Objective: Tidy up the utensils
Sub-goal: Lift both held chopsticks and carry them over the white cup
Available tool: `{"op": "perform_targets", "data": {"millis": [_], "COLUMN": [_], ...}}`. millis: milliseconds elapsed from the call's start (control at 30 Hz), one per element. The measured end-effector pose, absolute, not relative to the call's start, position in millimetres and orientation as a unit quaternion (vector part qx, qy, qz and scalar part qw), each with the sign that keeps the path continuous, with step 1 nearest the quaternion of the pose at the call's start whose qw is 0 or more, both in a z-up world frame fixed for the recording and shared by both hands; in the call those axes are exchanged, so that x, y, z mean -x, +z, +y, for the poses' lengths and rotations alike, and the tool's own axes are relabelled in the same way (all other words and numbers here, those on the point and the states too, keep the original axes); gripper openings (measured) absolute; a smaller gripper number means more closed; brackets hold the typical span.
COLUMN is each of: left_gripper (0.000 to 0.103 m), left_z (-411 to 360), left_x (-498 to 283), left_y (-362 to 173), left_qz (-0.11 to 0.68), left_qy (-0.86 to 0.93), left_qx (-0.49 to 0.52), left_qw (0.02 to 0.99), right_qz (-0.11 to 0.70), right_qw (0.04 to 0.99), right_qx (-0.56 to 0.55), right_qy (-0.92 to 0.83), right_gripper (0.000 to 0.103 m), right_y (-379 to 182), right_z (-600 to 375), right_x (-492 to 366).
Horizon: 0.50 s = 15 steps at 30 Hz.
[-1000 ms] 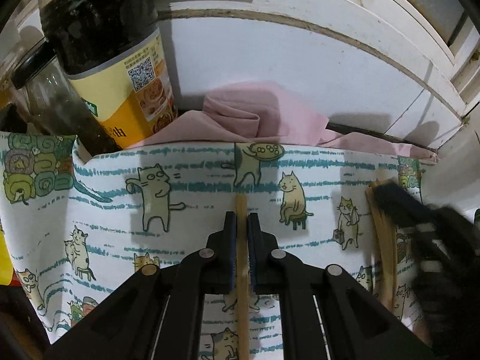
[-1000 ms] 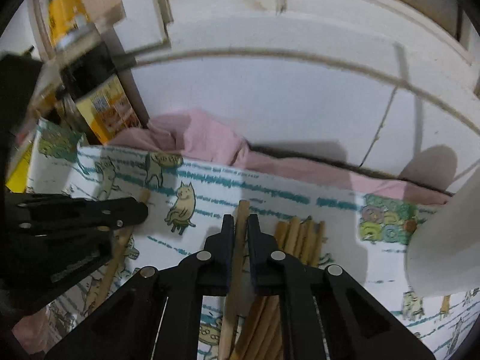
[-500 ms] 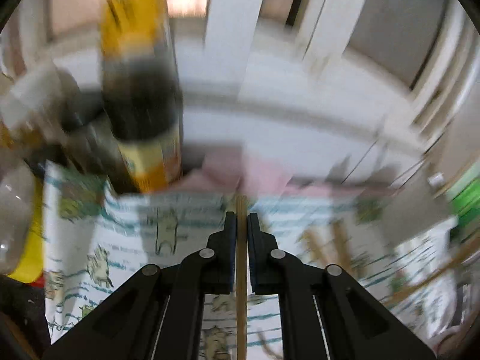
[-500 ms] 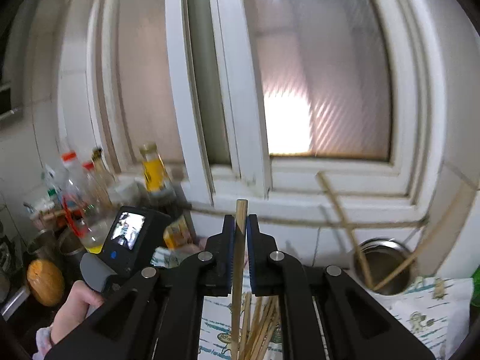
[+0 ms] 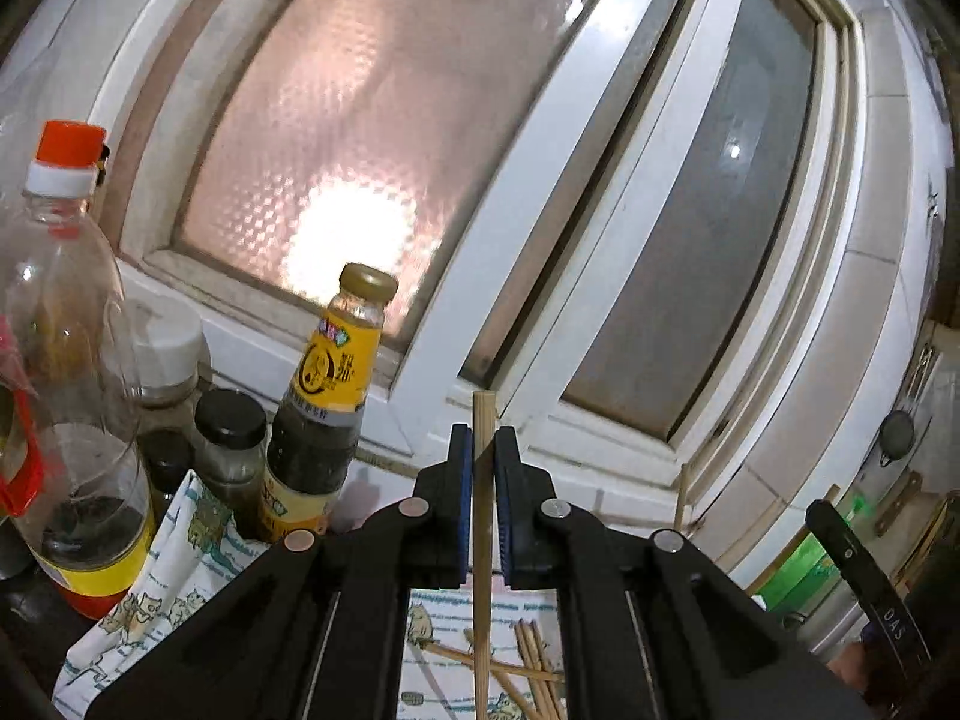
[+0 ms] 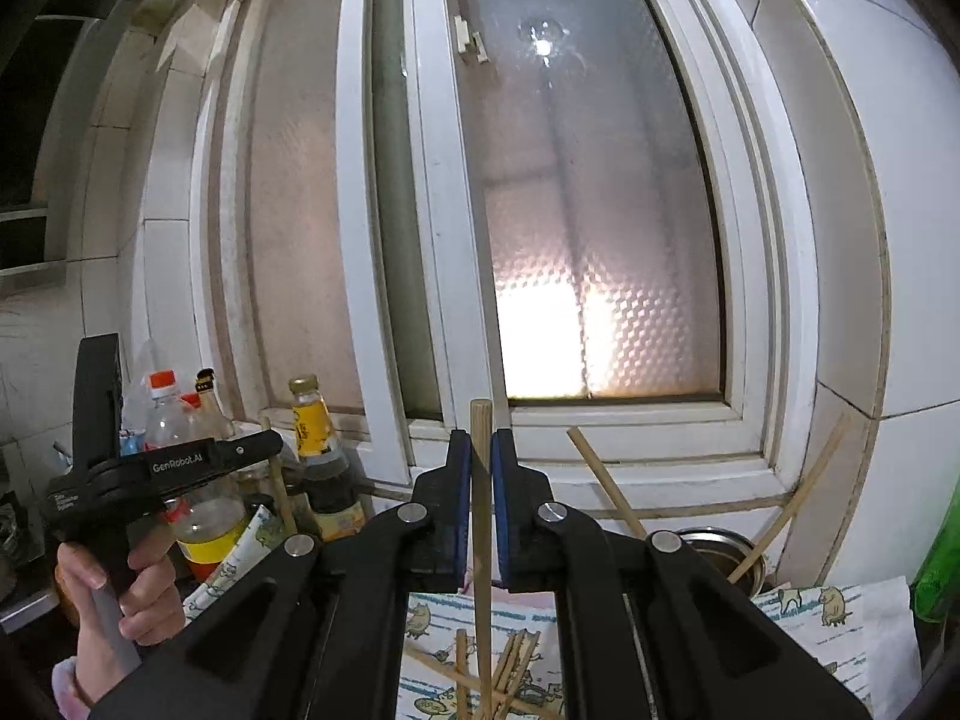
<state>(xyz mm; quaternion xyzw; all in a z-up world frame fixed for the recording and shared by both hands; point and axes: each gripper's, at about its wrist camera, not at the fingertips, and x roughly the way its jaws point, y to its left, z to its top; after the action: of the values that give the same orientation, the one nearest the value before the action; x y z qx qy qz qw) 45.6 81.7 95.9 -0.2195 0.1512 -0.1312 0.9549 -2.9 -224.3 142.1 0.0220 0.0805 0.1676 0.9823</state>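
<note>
My left gripper [image 5: 483,438] is shut on one wooden chopstick [image 5: 482,600], held upright above the cat-print cloth [image 5: 180,570]. My right gripper [image 6: 480,444] is likewise shut on its own chopstick [image 6: 480,540]. Several loose chopsticks [image 6: 507,666] lie crossed on the cloth below both, and the left wrist view shows these loose chopsticks [image 5: 531,660] too. At the right in the right wrist view stands a metal cup [image 6: 720,543] with two chopsticks [image 6: 600,480] leaning in it. A hand carries the left gripper [image 6: 270,443] at the left of that view.
Sauce bottles and jars [image 5: 327,420] crowd the left end of the counter, including a large clear bottle [image 5: 66,420] with an orange cap. A frosted window [image 6: 600,240] on a white sill fills the background. A green bottle [image 6: 942,552] stands at the far right.
Both grippers have risen off the cloth and tipped up from looking down to near level, each carrying its chopstick. The window now fills both views.
</note>
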Motion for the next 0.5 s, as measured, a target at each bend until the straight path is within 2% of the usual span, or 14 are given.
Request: {"op": "perform_targets", "data": {"millis": [200, 500], "left_gripper": [0.006, 0.006], "left_z": [78, 69], "left_x": [-31, -28], "left_y": [103, 101], "left_qz": [0.111, 0.106], "left_qy": [-0.147, -0.119], "left_qx": [0.224, 0.203], "left_qw": [0.957, 0.966], "right_qz": [0.065, 0.059], "right_qw": [0.983, 0.982], "right_qx": [-0.031, -0.045], "right_qy": [0.169, 0.172], "right_gripper": [0.008, 0.008], "right_y": [139, 142], "right_z": [-230, -240], "right_x": [7, 7]}}
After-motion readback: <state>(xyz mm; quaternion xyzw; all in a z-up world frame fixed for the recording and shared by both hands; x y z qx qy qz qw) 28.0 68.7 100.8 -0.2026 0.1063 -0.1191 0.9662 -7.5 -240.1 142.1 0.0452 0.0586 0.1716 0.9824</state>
